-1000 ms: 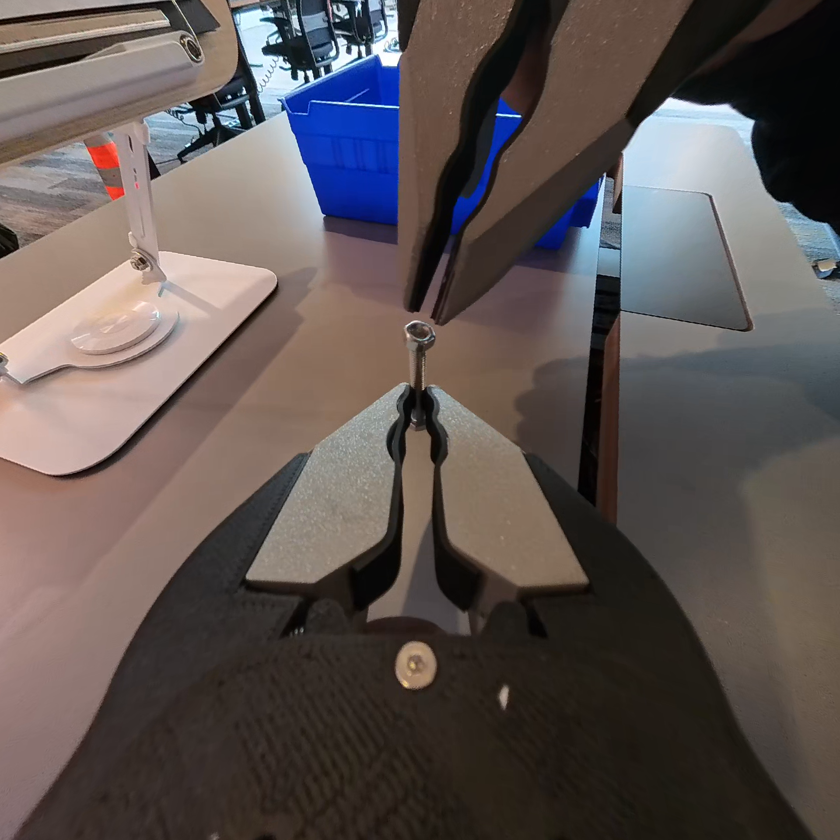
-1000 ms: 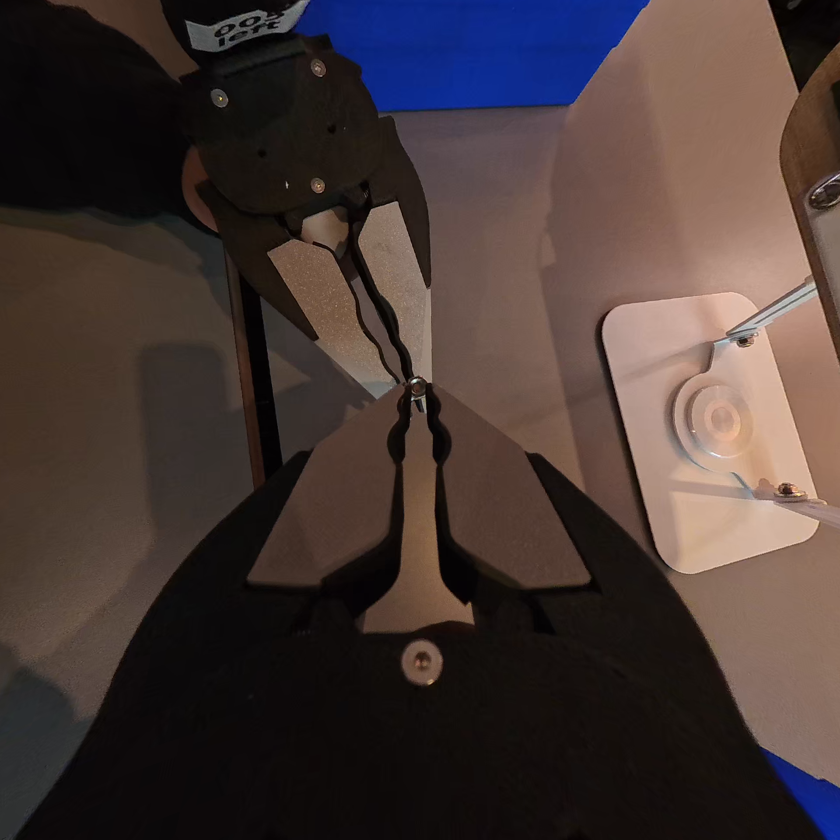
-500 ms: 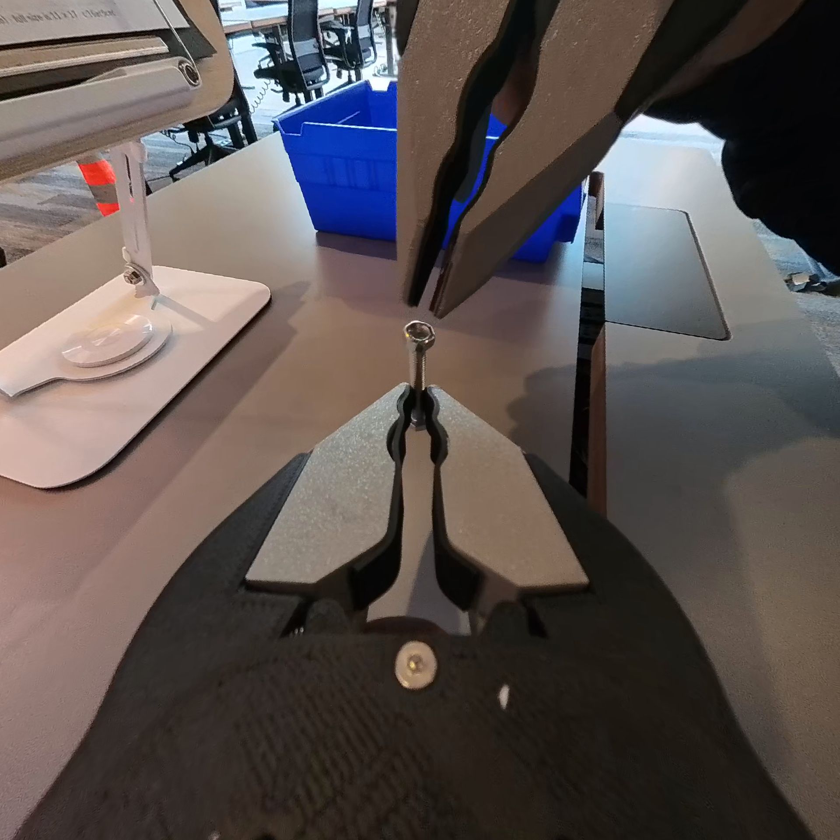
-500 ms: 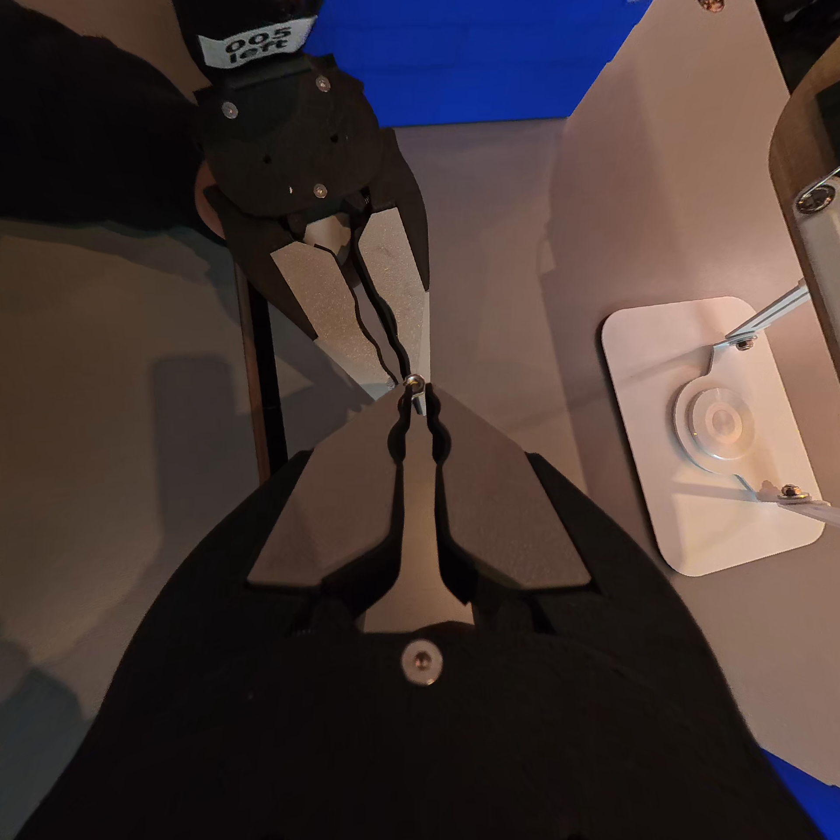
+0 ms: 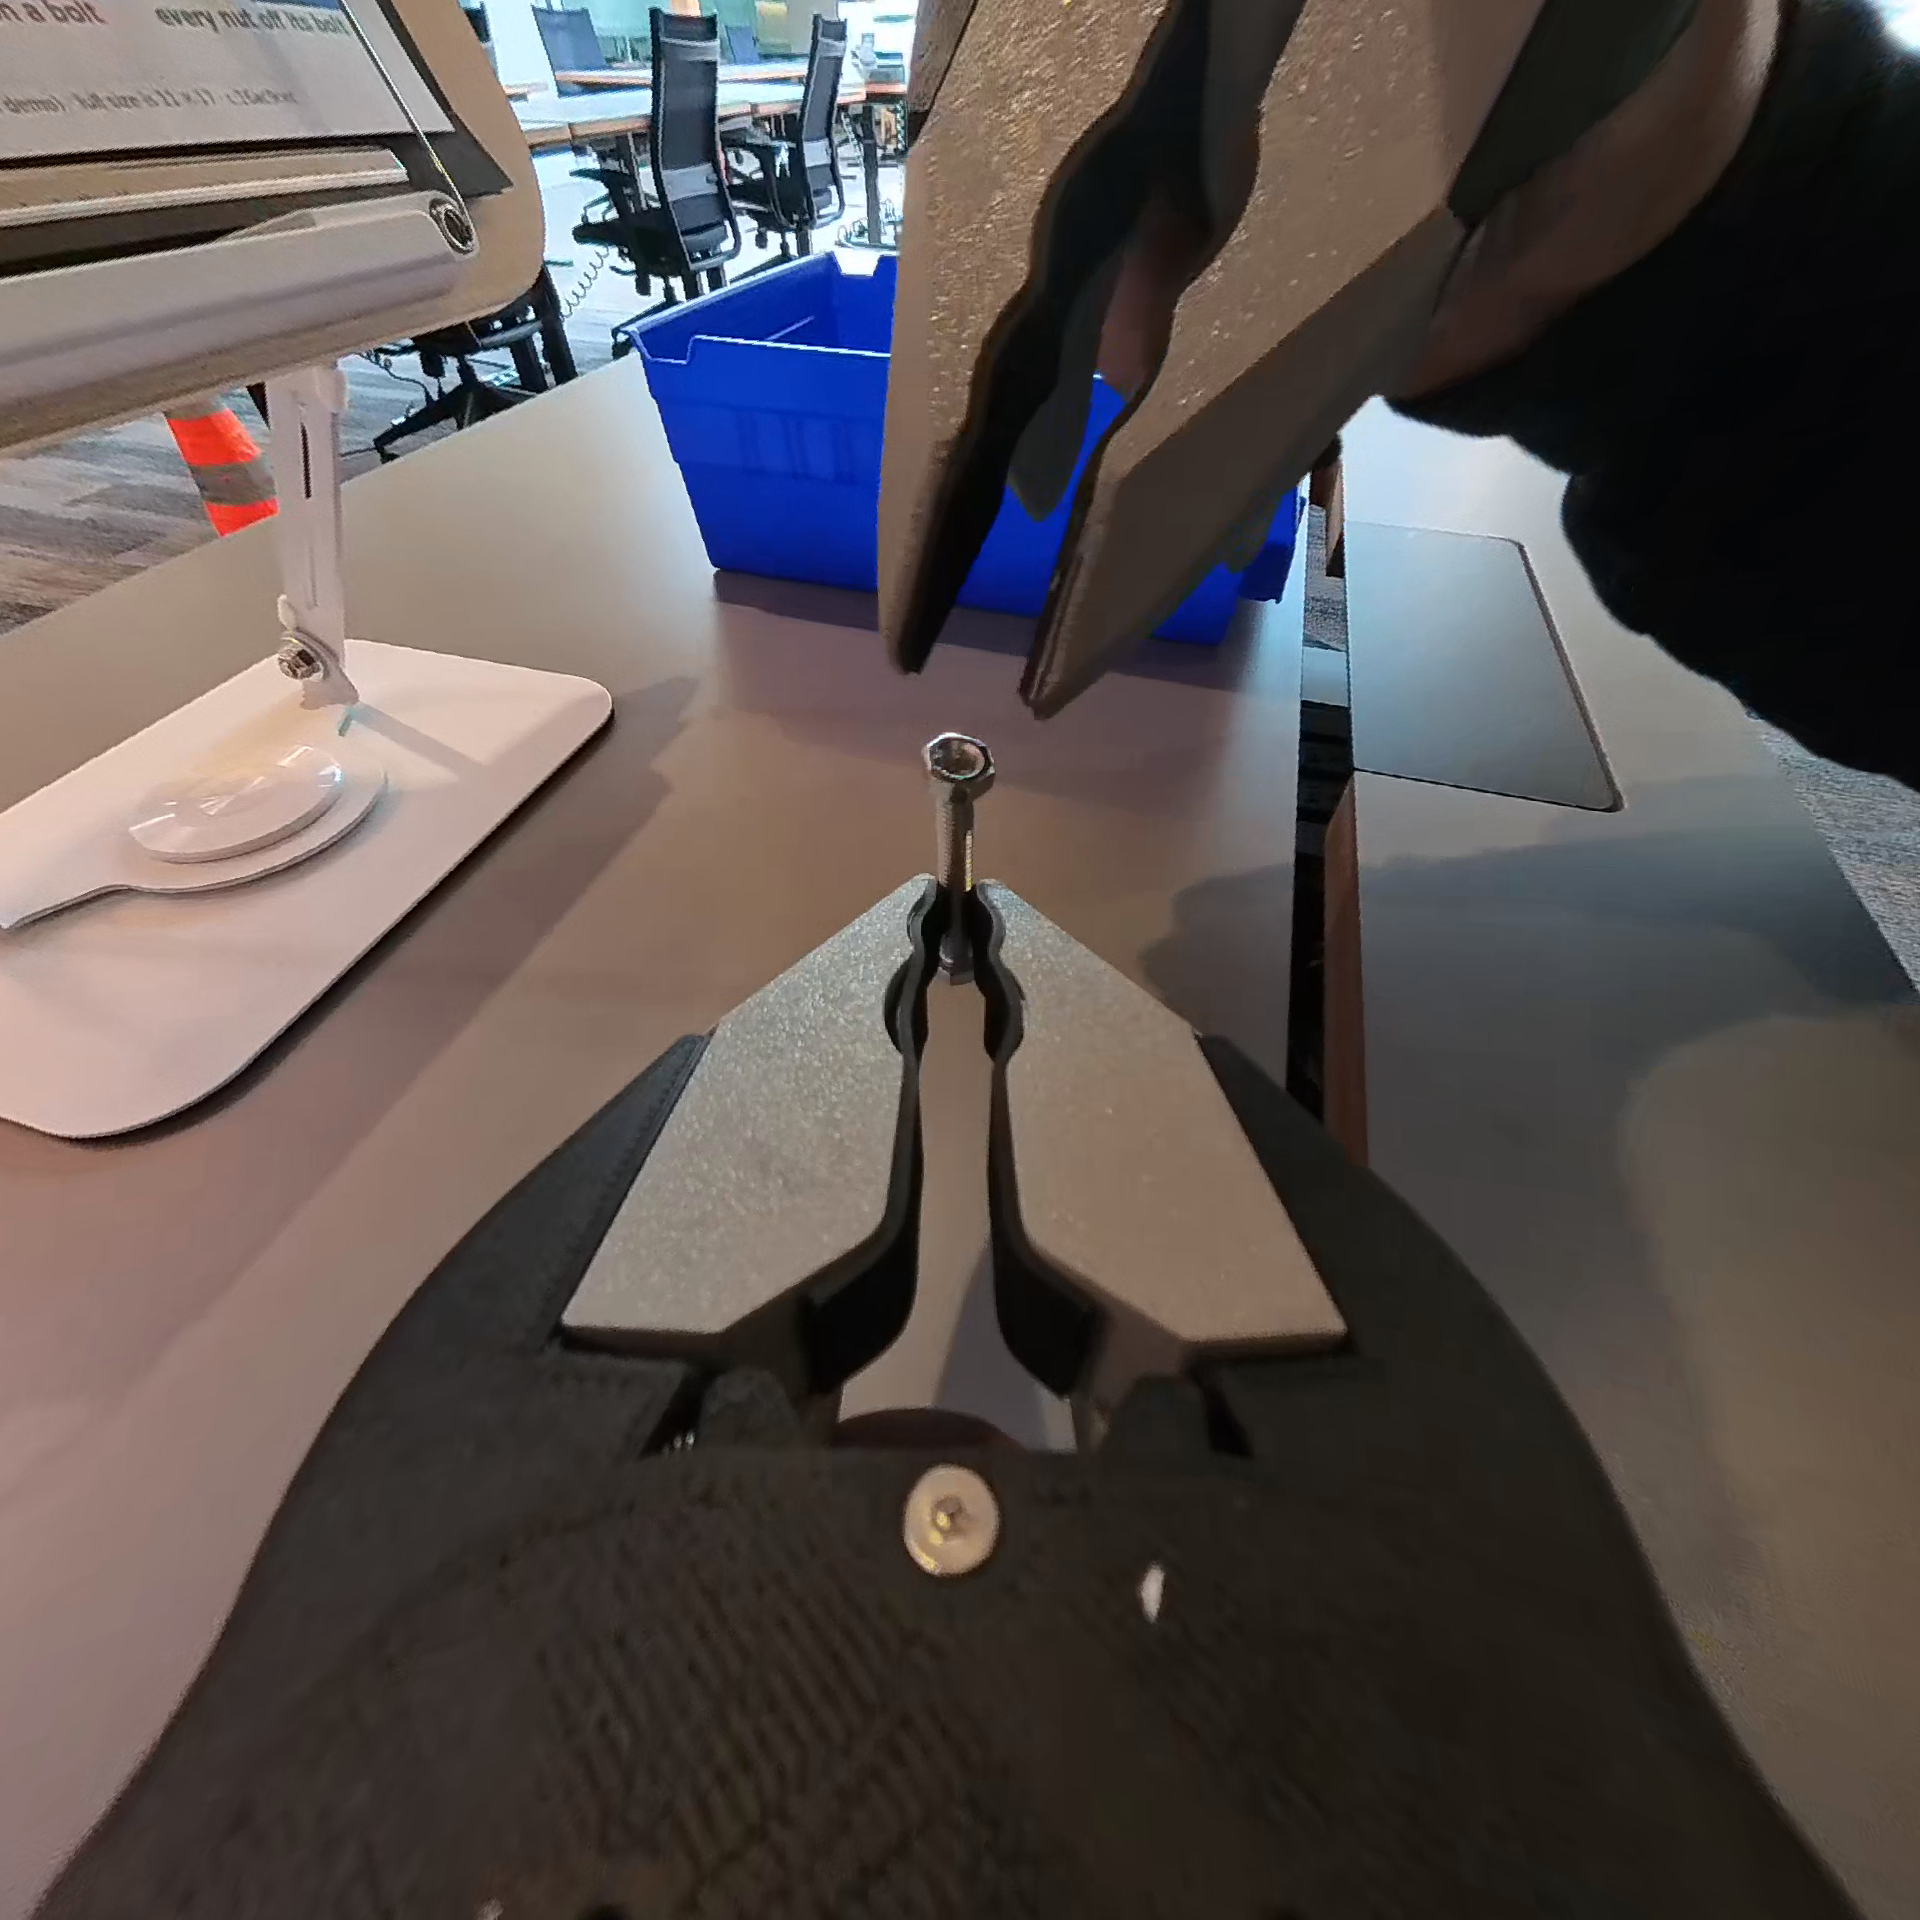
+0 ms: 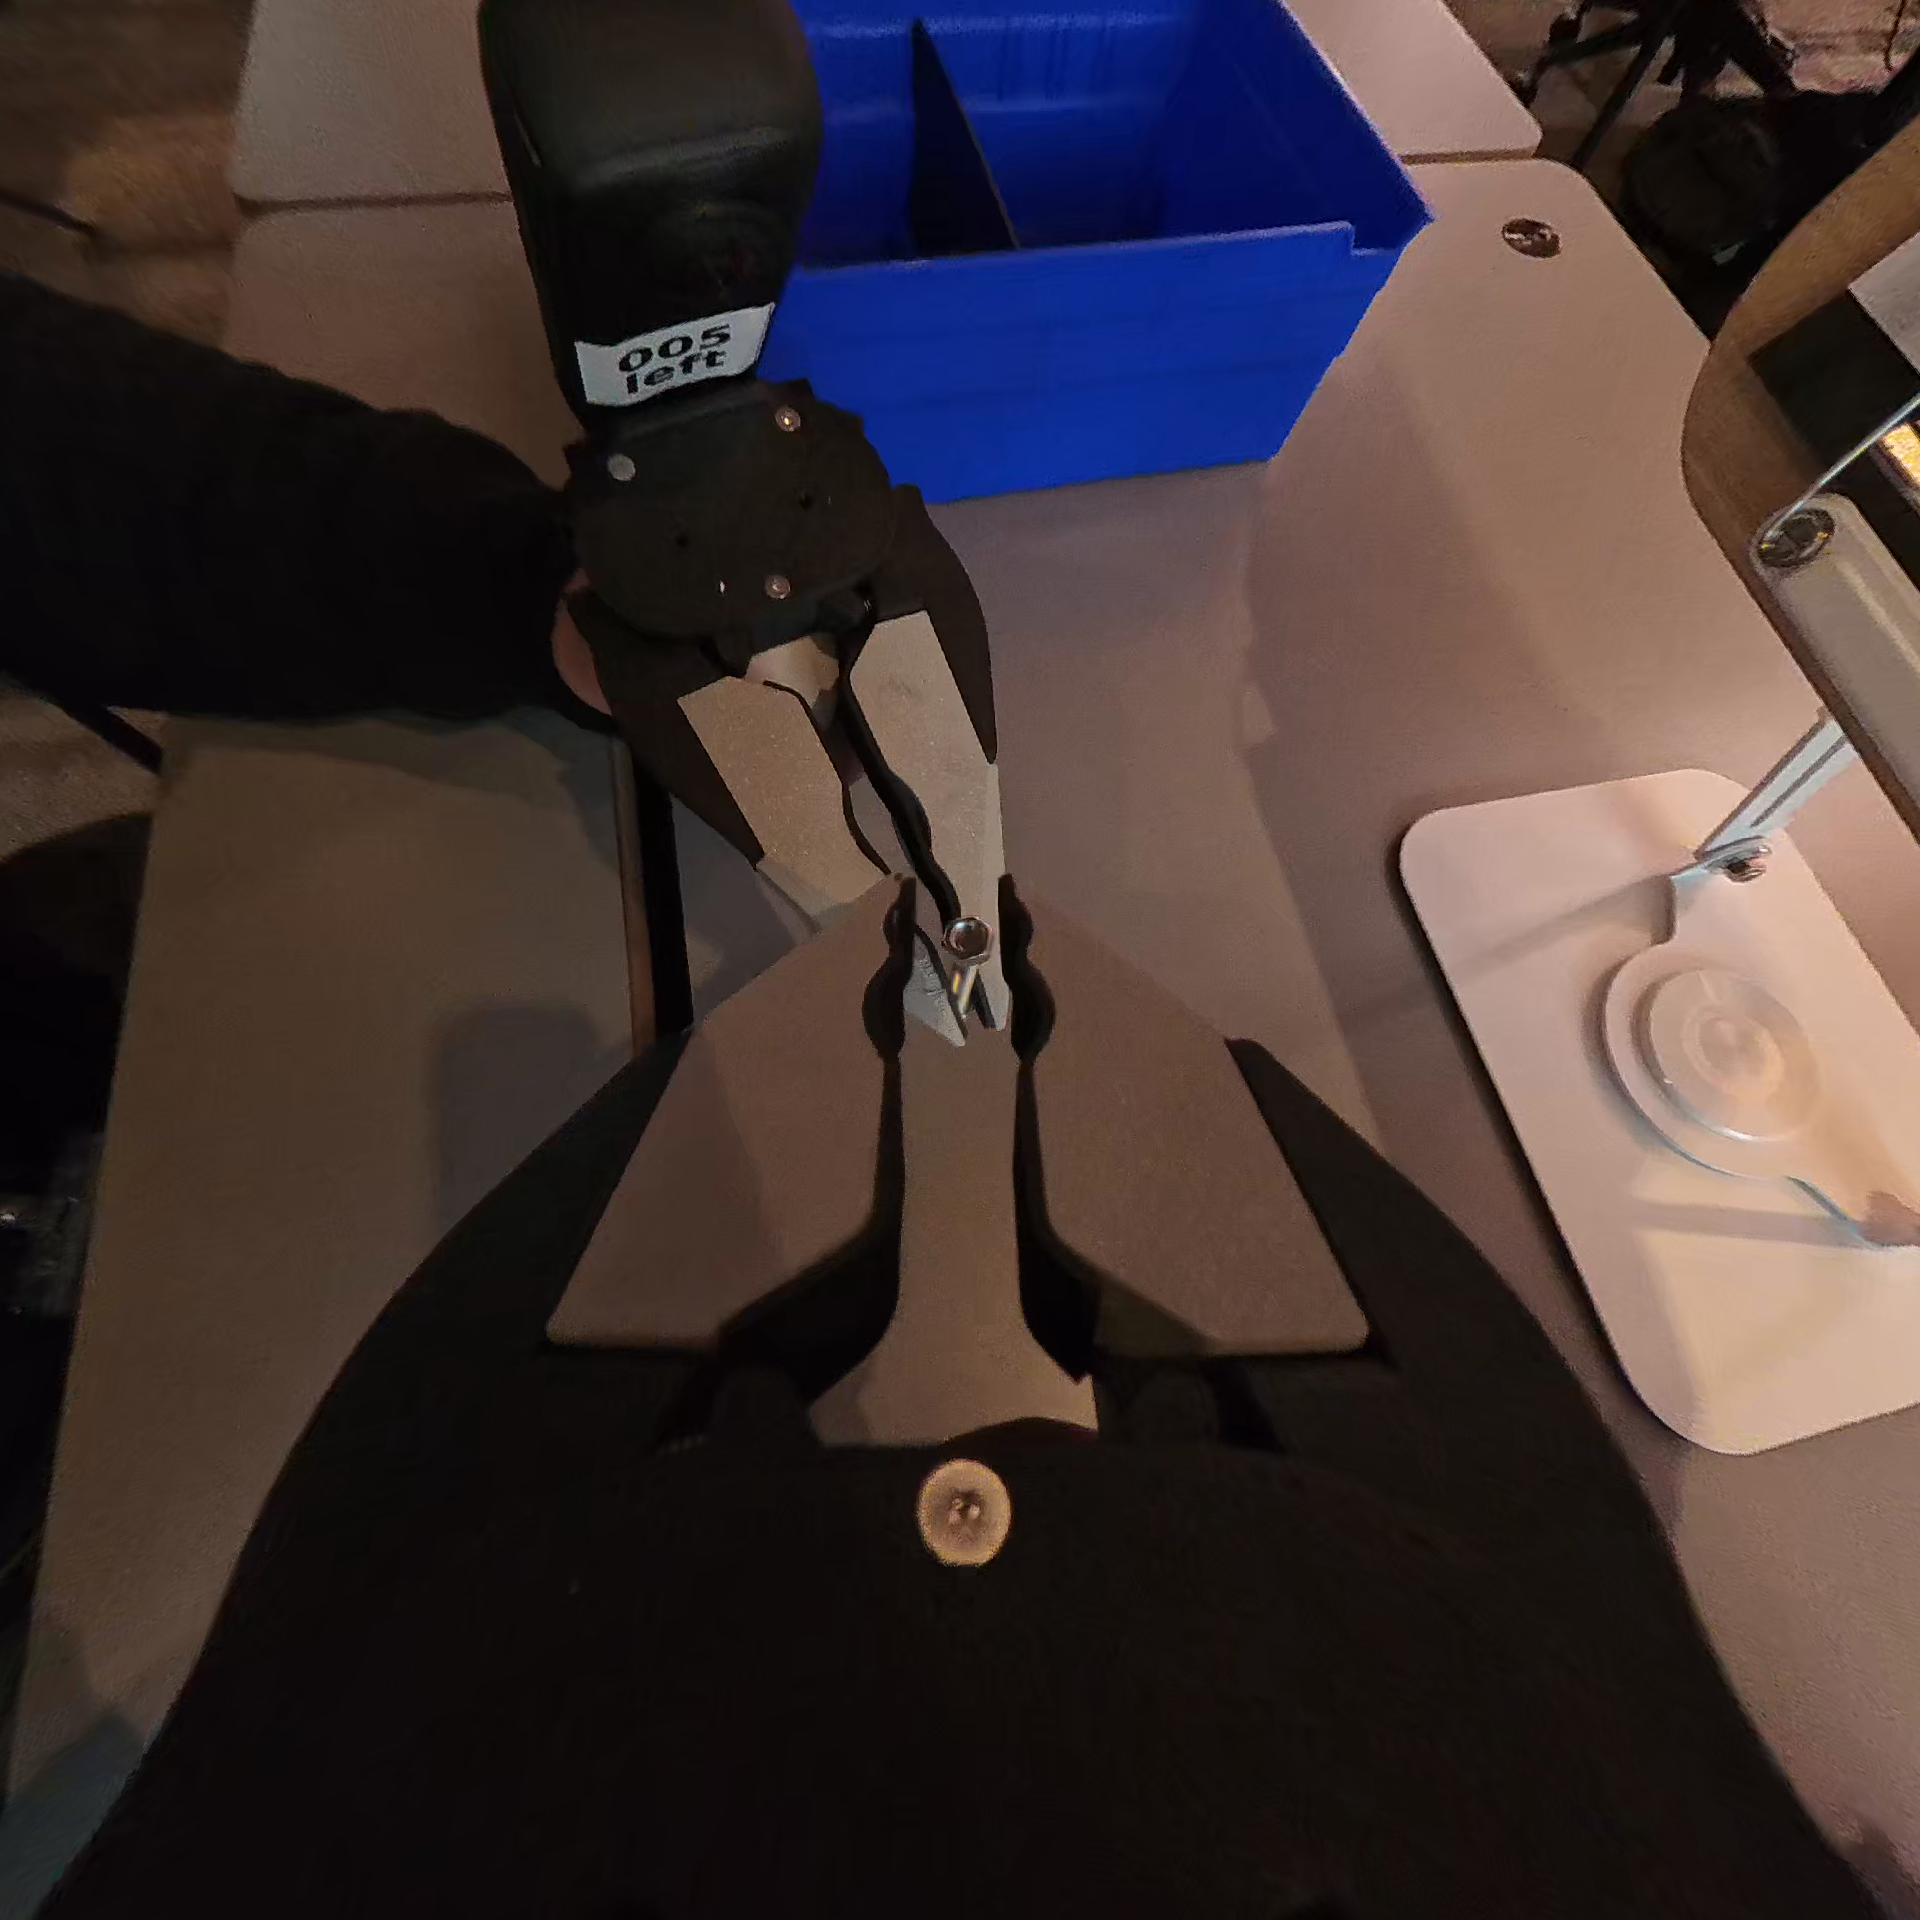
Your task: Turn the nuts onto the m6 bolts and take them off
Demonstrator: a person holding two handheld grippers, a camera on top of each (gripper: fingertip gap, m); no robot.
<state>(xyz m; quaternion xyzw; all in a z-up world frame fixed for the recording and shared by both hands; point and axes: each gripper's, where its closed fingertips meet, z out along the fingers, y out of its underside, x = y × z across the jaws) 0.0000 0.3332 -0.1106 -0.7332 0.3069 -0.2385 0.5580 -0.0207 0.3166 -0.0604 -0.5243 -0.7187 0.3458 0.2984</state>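
My left gripper [image 5: 956, 909] is shut on the lower end of a silver m6 bolt [image 5: 954, 836] and holds it upright above the grey table [image 5: 520, 935]. A hex nut [image 5: 958, 758] sits on the bolt's top end. My right gripper [image 5: 971, 686] hangs just above the nut, jaws slightly apart and empty, not touching it. In the right wrist view, looking down, the nut [image 6: 966, 938] and bolt [image 6: 964, 982] show in the gap of the right gripper [image 6: 956, 899], with the left gripper [image 6: 966, 1023] below them.
A blue divided bin [image 6: 1091, 343] stands at the back of the table. A white stand base [image 5: 239, 831] carrying a slanted board is to the left. A dark gap [image 5: 1314, 883] between table sections runs on the right. A person's dark sleeve [image 6: 239, 540] holds the left gripper.
The right gripper was shut around the top of the bolt; it has opened and drawn back upward, leaving the nut on the bolt. The left gripper still holds the bolt.
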